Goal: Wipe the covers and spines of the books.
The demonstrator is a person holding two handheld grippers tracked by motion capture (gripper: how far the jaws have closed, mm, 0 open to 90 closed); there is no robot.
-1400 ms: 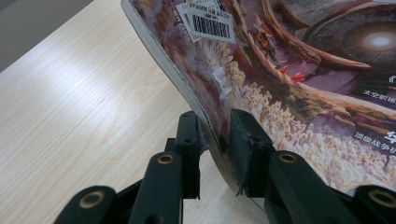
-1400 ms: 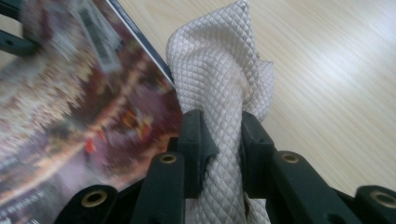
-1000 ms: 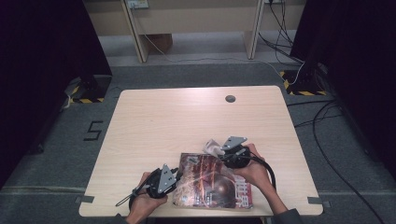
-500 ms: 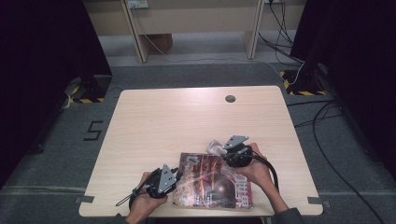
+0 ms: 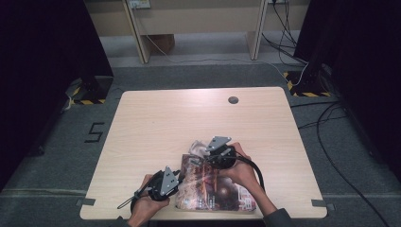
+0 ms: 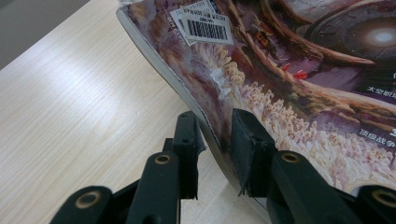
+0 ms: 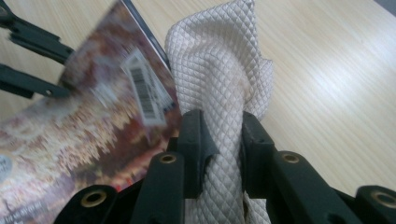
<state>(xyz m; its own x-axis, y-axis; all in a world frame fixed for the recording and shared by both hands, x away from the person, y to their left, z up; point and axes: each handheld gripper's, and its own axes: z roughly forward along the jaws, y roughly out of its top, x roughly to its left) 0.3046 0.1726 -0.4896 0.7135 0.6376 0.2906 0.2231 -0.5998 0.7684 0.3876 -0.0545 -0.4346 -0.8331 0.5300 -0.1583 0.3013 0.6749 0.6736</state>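
A glossy magazine point(image 5: 222, 189) lies at the table's near edge. Its left edge is raised off the wood. My left gripper point(image 5: 181, 177) is shut on that edge. In the left gripper view the cover point(image 6: 299, 70) with its barcode label runs between the two jaws of the left gripper point(image 6: 215, 140). My right gripper point(image 5: 203, 153) hovers over the magazine's far left corner, shut on a white quilted cloth point(image 5: 196, 147). The right gripper view has the bunched cloth point(image 7: 215, 60) squeezed in the right gripper point(image 7: 222, 135), above the magazine point(image 7: 93, 126).
The light wooden table point(image 5: 189, 118) has a dark round grommet hole point(image 5: 233, 100) near its far edge. Grey carpet surrounds it, with cables point(image 5: 331, 118) on the floor to the right and desk legs point(image 5: 139, 33) beyond.
My right gripper has shifted left and slightly up with the cloth, toward the magazine's far left corner. The left gripper has stayed in place on the magazine's edge.
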